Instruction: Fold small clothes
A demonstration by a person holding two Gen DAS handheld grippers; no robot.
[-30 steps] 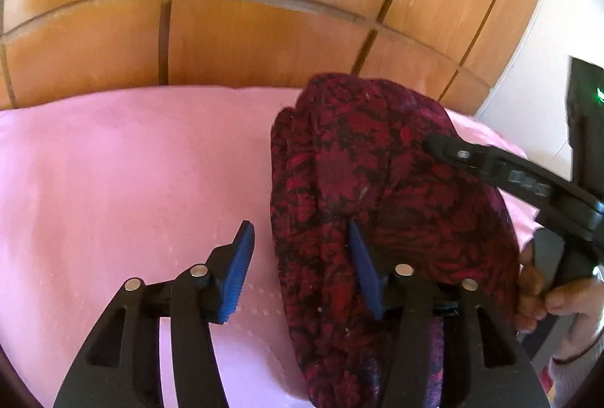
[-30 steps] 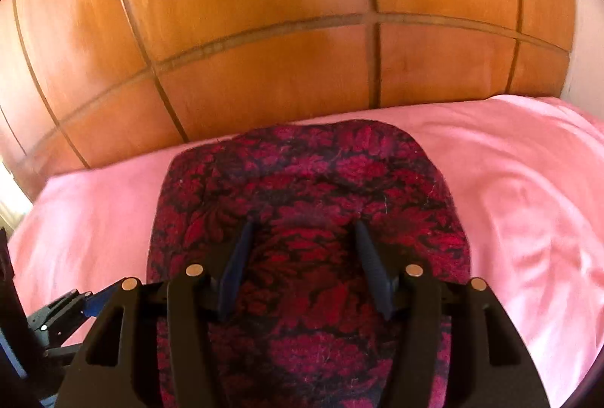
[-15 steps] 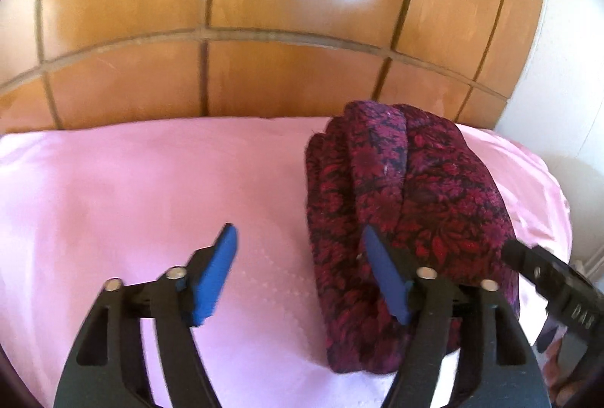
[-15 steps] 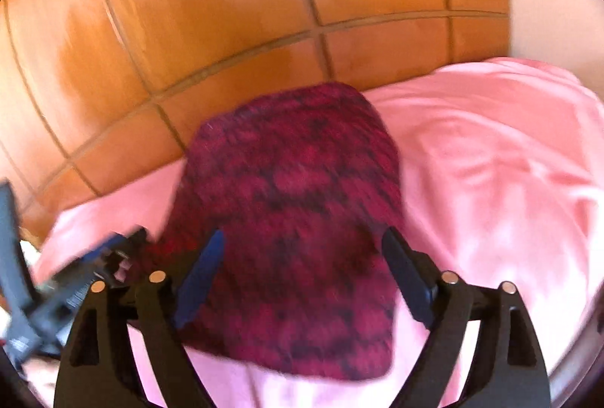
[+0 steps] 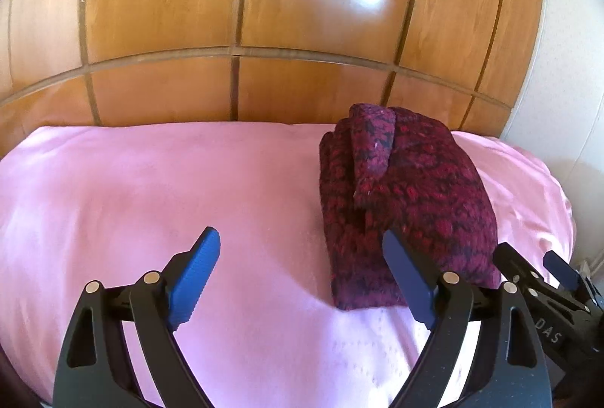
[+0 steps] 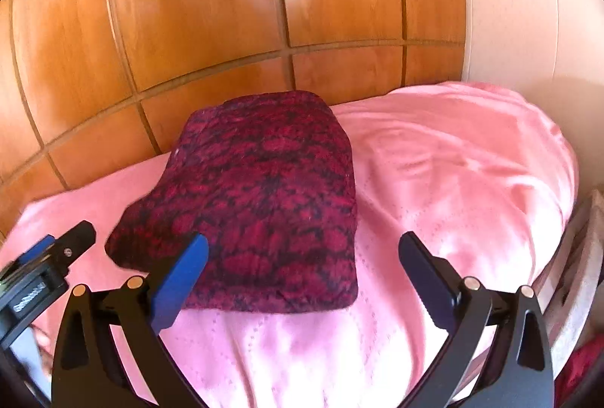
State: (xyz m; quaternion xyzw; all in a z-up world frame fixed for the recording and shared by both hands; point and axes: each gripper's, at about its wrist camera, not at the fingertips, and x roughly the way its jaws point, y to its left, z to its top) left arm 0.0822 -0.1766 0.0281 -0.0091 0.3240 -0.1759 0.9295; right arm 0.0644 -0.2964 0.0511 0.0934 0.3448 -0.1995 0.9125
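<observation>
Left wrist view: the left hand-held gripper (image 5: pixel 302 272) hangs released, its blue pads spread wide over bare pink bedsheet (image 5: pixel 151 189), grasping nothing. The folded red-and-black garment (image 5: pixel 407 204) lies on the bed to the right of centre, close to the wooden panelling (image 5: pixel 234 30); a narrow flap sits along its top left, and layered edges show on its left side. The right hand-held gripper (image 5: pixel 536 268) pokes in at the lower right, just beside the garment's near corner.

Right wrist view: the right hand-held gripper (image 6: pixel 302 272) is also released and empty, one pad over the garment's (image 6: pixel 264 196) near edge, the other over the bedsheet (image 6: pixel 453 162). The garment reads as a compact, roughly rectangular bundle lying flat. The left hand-held gripper (image 6: pixel 56 245) shows at the far left, apart from the cloth.

The fold looks essentially finished. To end it well, I would draw both tools straight back without snagging the knit; the loose flap may merit a light press flat.
</observation>
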